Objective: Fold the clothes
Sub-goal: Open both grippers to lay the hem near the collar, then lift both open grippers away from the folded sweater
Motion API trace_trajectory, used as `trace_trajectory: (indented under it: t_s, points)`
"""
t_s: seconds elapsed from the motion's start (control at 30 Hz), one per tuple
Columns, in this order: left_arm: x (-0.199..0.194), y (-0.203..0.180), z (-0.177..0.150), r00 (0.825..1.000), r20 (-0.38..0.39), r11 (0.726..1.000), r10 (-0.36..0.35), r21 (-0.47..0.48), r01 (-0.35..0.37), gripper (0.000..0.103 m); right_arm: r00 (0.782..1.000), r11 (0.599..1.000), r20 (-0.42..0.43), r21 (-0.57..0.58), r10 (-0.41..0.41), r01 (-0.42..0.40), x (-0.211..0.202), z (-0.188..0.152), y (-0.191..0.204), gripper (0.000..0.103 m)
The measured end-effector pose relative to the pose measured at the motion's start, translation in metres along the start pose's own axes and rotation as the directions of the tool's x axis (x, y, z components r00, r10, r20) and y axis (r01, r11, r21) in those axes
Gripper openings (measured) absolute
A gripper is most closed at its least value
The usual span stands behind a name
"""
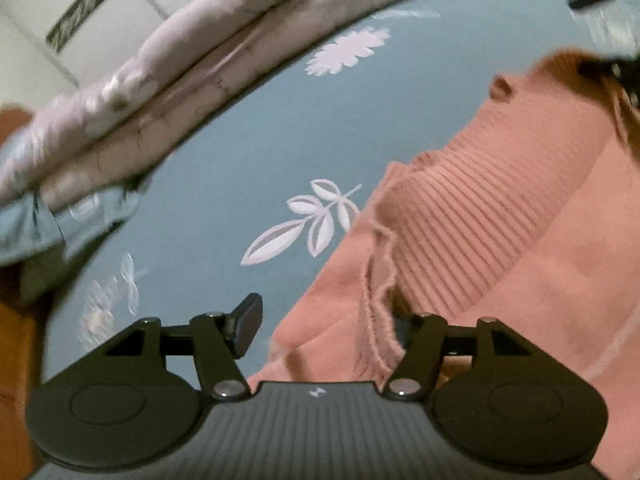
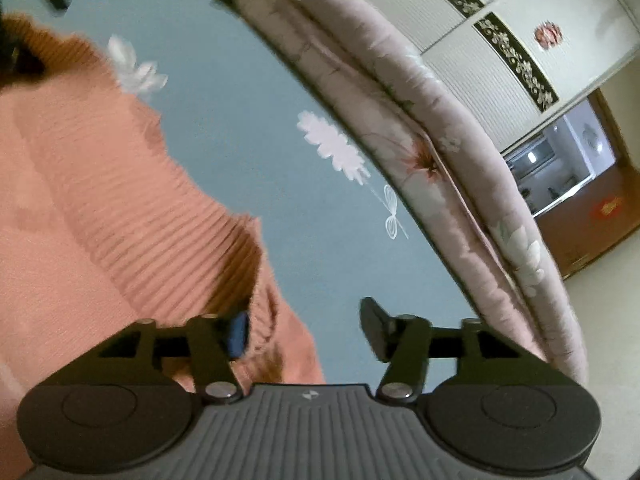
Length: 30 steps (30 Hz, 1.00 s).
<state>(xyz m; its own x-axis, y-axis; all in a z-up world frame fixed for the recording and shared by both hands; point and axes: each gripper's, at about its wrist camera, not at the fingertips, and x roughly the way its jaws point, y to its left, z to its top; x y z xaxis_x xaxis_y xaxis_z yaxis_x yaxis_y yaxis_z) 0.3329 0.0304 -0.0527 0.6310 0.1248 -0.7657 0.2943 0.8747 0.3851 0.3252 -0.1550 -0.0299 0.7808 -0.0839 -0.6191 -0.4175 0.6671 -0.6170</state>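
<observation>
Left wrist view: left gripper (image 1: 320, 332) jaws spread, gripping nothing; salmon knit sweater (image 1: 500, 208) lying on blue bedsheet (image 1: 240, 140), hem edge draped between them. Soft, light, limp; best pinched at ribbed cuff.

Right wrist view: right gripper (image 2: 304, 334) likewise parted, empty. Folded quilt (image 2: 440, 160) bordering beyond; no obstruction apparent.

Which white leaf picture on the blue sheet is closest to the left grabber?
The outlined leafy sprig just beyond the left gripper, beside the pink sweater. The solid feathery leaf lies farther off.
</observation>
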Motion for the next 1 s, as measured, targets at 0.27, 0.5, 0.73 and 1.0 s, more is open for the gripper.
trace_trajectory:
  t_s: [0.27, 0.5, 0.73, 1.0]
  points:
    - [-0.003, 0.052, -0.02, 0.972, 0.034, 0.92, -0.234, -0.316, 0.233, 0.068, 0.946, 0.88, 0.074, 0.35, 0.315, -0.321, -0.012, -0.014, -0.076, 0.082]
    - [0.001, 0.099, -0.049, 0.882, 0.212, 0.625, -0.42, -0.637, 0.451, 0.073, 0.898, 0.672, 0.19, 0.607, 0.398, -0.426, -0.027, -0.061, -0.095, 0.082]
    - [-0.063, 0.104, -0.111, 0.825, 0.42, 0.471, -0.378, -0.68, 0.562, 0.081, 0.913, 0.547, 0.248, 0.738, 0.323, -0.394, -0.091, -0.141, -0.077, 0.082]
    - [-0.129, 0.023, -0.15, 0.822, 0.407, 0.625, -0.398, -0.535, 0.568, 0.083, 0.949, 0.506, 0.215, 0.806, 0.233, -0.307, -0.159, -0.199, -0.028, 0.082]
